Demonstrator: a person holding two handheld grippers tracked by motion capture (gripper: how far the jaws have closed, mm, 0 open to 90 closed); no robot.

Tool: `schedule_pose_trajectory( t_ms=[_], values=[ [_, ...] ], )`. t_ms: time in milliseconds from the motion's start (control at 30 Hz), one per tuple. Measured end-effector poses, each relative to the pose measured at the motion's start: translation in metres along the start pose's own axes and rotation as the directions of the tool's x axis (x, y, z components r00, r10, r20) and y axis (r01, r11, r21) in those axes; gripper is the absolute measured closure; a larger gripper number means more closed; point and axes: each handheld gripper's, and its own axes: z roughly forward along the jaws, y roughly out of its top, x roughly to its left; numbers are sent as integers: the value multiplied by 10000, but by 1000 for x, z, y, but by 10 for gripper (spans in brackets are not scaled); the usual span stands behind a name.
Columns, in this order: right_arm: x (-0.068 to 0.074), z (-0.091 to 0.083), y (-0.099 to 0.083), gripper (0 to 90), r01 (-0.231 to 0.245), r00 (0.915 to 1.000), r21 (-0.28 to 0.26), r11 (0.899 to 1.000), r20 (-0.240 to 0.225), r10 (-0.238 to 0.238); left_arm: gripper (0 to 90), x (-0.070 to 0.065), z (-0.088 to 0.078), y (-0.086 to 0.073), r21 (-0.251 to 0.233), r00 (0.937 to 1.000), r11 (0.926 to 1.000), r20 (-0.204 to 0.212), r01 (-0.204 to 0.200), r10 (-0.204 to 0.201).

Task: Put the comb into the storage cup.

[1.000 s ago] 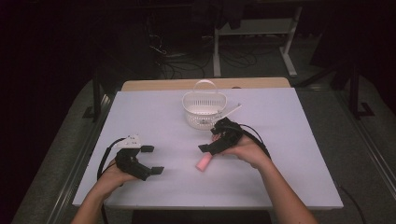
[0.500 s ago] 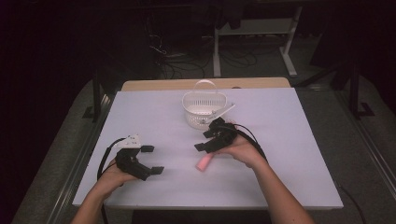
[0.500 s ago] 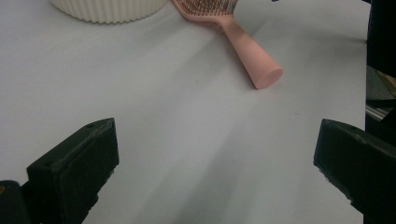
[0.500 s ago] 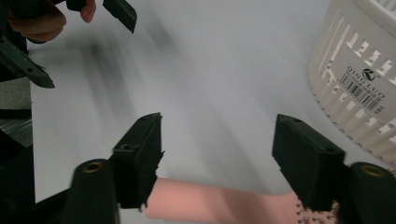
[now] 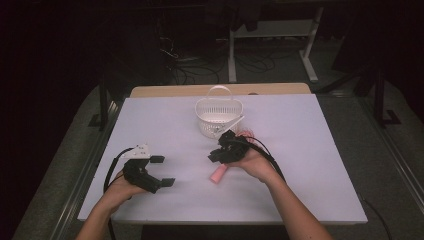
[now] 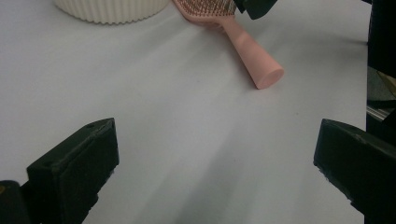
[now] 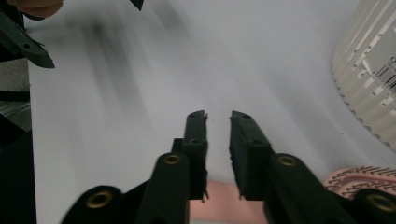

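A pink hairbrush (image 5: 218,174) lies on the white table (image 5: 310,165), its handle end toward me and its bristled head (image 7: 359,179) under my right hand. My right gripper (image 5: 214,154) hovers just over the handle (image 7: 218,198) and points left. Its jaws have just been closing and now stand almost together, with nothing between the tips (image 7: 218,116). The handle passes beneath them. My left gripper (image 5: 162,171) rests at the front left, wide open and empty (image 6: 215,177). It faces the brush handle (image 6: 254,58).
A white slotted basket (image 5: 218,118) with a handle stands just beyond the right hand, and its ribbed wall (image 7: 369,88) is close on that gripper's right. A wooden board edge (image 5: 165,91) runs behind the table. Dark floor, cables and table legs lie farther back.
The right gripper's jaws have drawn together over the brush, and the hand has edged slightly left. The left hand and the brush have not moved.
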Motion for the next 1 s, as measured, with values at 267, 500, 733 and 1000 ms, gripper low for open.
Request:
schedule_pose_trajectory(
  t_ms=[267, 500, 733, 1000],
  values=[
    [4, 7, -1, 886, 109, 9999, 308, 9995, -76, -107, 2, -1, 1, 0, 13, 10000, 10000, 24, -5, 5],
    [7, 16, -2, 885, 218, 9997, 560, 9982, -96, -213, 2, 0, 0, 0, -2, 10000, 10000, 17, 31, -31],
    [9, 24, -3, 885, 259, 9996, 833, 9962, -109, -251, 2, 0, 0, 0, -1, 10000, 10000, 25, 23, -23],
    [12, 33, -5, 886, 326, 9994, 1211, 9921, -121, -314, 2, 0, 1, 0, 32, 10000, 10000, 25, -19, 19]
  ],
)
